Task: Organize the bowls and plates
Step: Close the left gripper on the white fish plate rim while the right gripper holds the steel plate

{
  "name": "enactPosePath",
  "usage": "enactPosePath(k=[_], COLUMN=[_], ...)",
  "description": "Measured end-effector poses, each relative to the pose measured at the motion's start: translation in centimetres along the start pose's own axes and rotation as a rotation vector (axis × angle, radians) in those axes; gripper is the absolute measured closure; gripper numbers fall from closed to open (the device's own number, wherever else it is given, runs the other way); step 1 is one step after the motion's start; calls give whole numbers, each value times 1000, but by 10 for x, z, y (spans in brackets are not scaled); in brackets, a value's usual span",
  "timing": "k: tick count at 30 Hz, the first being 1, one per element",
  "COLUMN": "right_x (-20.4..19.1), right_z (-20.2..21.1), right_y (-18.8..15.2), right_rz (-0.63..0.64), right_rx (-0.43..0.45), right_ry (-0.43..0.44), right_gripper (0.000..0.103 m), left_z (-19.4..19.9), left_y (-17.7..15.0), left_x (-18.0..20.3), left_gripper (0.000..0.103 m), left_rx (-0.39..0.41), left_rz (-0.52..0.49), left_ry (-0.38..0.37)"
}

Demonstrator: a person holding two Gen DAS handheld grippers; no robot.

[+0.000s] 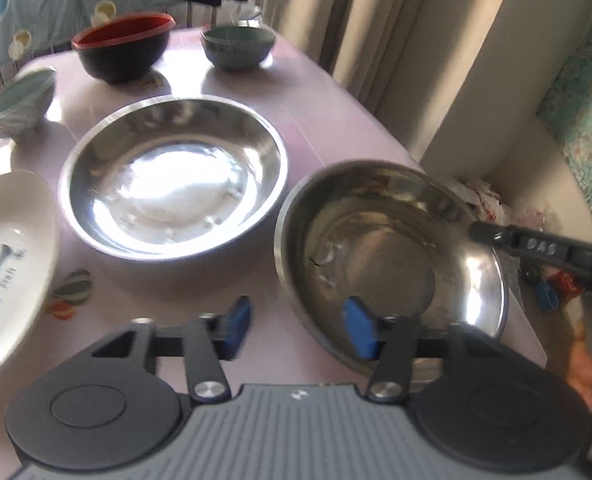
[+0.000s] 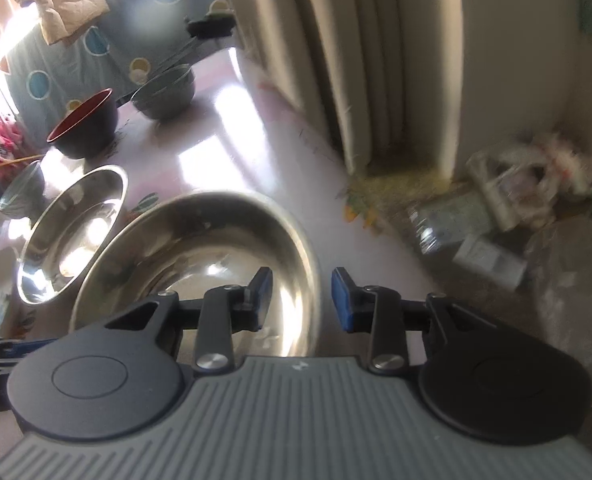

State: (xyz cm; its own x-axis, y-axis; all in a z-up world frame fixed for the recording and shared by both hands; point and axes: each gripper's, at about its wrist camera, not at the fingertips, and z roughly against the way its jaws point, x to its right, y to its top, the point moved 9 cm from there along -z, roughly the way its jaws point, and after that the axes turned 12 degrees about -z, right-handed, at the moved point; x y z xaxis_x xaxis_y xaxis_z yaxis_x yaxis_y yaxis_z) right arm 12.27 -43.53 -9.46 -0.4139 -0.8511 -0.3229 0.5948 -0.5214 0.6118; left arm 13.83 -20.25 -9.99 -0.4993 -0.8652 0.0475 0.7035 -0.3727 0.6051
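A small steel bowl [image 1: 396, 248] sits at the table's right edge, looking slightly tilted. My left gripper [image 1: 299, 328] is open and straddles its near rim, one blue pad [image 1: 360, 332] inside the bowl and the other outside, neither pressing. In the right wrist view my right gripper [image 2: 303, 300] is open astride the bowl's [image 2: 199, 248] right rim, with gaps on both sides. One finger [image 1: 492, 235] of it shows over that rim in the left wrist view. A larger steel bowl [image 1: 171, 176] rests just to the left.
On the lilac tablecloth [image 1: 316, 120] stand a white plate [image 1: 11, 264], a pale patterned bowl [image 1: 17, 104], a red-and-black bowl [image 1: 123, 46] and a grey-green bowl [image 1: 237, 46]. Curtains [image 1: 376, 20] hang past the right edge. Clutter [image 2: 496, 220] lies on the floor.
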Motion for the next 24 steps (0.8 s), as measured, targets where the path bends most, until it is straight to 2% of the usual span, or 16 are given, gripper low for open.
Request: enactPosePath(k=[2, 4, 8, 12, 15, 20, 22, 24], right_x=[-3, -11, -60, -139, -189, -239, -248, -255], right_z=[12, 25, 41, 36, 23, 0, -9, -13], right_y=[7, 13, 16, -11, -45, -88, -97, -103], right_rz=[22, 21, 30, 85, 121, 140, 142, 142], right_rx=[42, 68, 74, -38, -166, -309, -330, -339], right_ry=[-24, -3, 146, 365, 473, 516, 505, 489], right_gripper=[64, 63, 63, 63, 65, 66, 66, 66], left_z=[13, 26, 52, 82, 99, 105, 101, 96], left_y=[-2, -4, -9, -19, -31, -52, -59, -63], left_x=[-10, -25, -68, -120, -162, -230, -253, -270], left_gripper=[34, 29, 26, 26, 26, 31, 37, 42], left_rx=[26, 50, 82, 125, 143, 118, 92, 76], left_rz=[0, 14, 78, 180, 253, 389, 426, 460], left_ry=[12, 30, 101, 194, 282, 404, 434, 434])
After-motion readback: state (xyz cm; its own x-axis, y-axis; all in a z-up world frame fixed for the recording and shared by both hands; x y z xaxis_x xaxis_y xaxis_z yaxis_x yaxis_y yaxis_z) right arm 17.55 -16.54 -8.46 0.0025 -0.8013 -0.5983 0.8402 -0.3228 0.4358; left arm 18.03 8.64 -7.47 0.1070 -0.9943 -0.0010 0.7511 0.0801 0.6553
